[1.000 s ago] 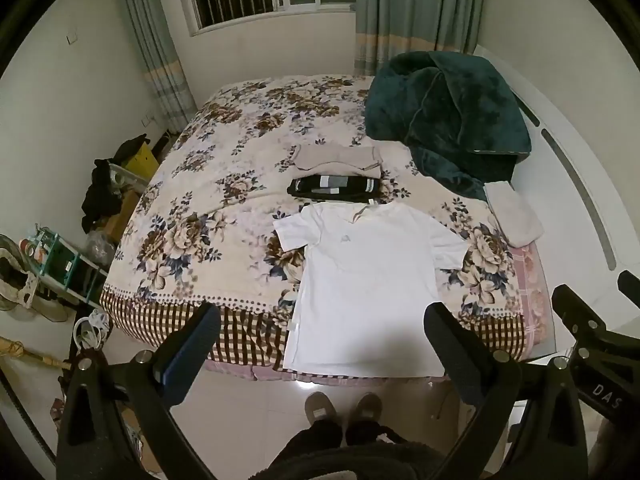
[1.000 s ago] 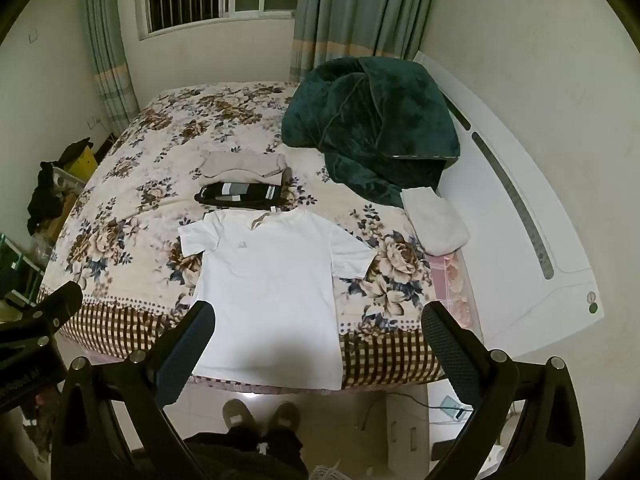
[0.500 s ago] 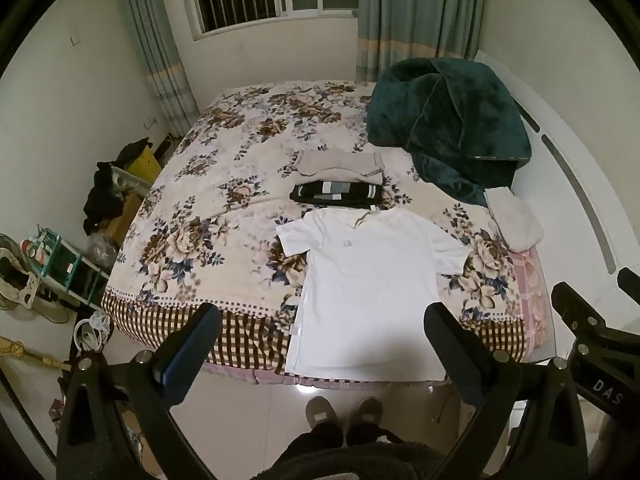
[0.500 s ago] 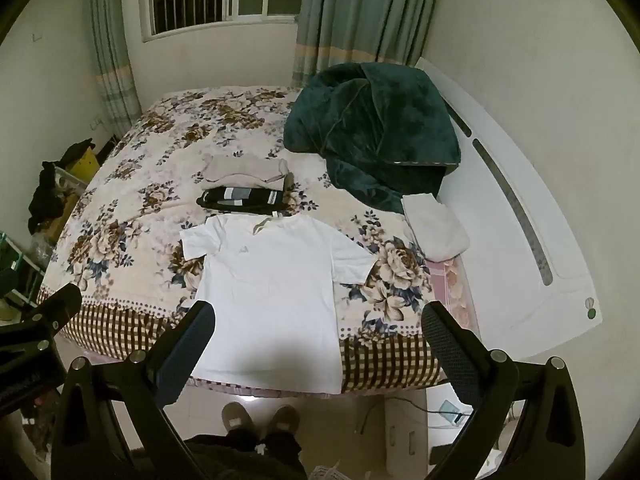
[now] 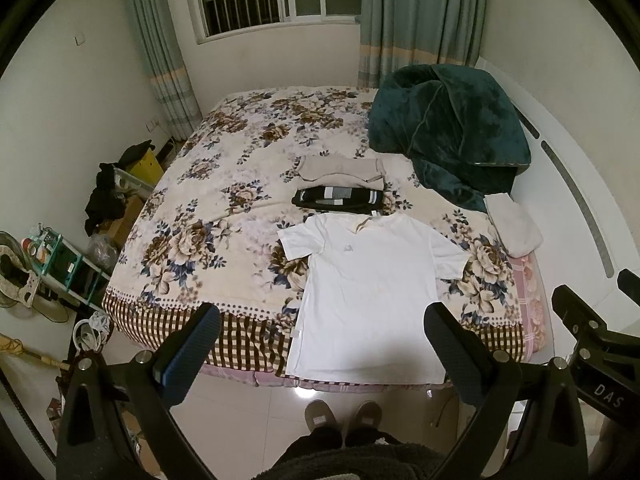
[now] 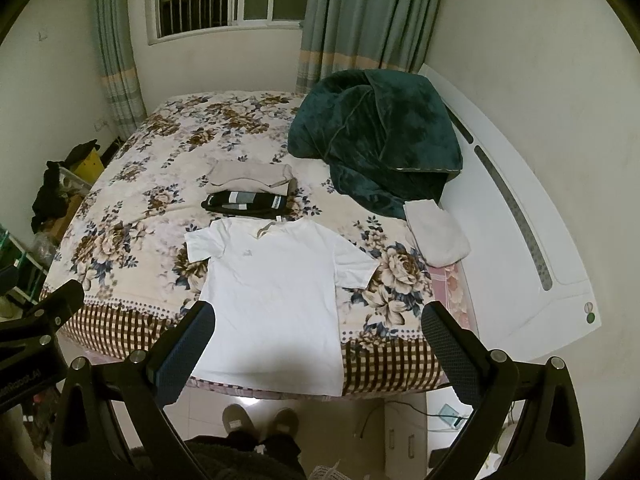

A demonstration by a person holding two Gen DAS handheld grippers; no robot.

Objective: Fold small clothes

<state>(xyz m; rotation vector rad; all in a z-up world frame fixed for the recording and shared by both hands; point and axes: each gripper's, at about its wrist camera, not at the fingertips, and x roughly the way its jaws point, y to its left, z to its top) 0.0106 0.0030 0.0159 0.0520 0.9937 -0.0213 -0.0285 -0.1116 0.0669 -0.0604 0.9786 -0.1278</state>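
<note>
Both pairs of fingers were spread wide and held nothing: my left gripper (image 5: 320,344) and right gripper (image 6: 318,342) hung high above the floor, well short of the bed (image 5: 192,248). The white T-shirt (image 5: 372,292) lay flat ahead of and below them (collar far, hem nearest, draped over the bed's edge), its long axis running straight away, roughly equally near both.

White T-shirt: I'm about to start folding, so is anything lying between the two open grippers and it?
Nothing visible does. The white T-shirt lies spread on the bed, bare of other items; both grippers hang open above its hem.
</note>
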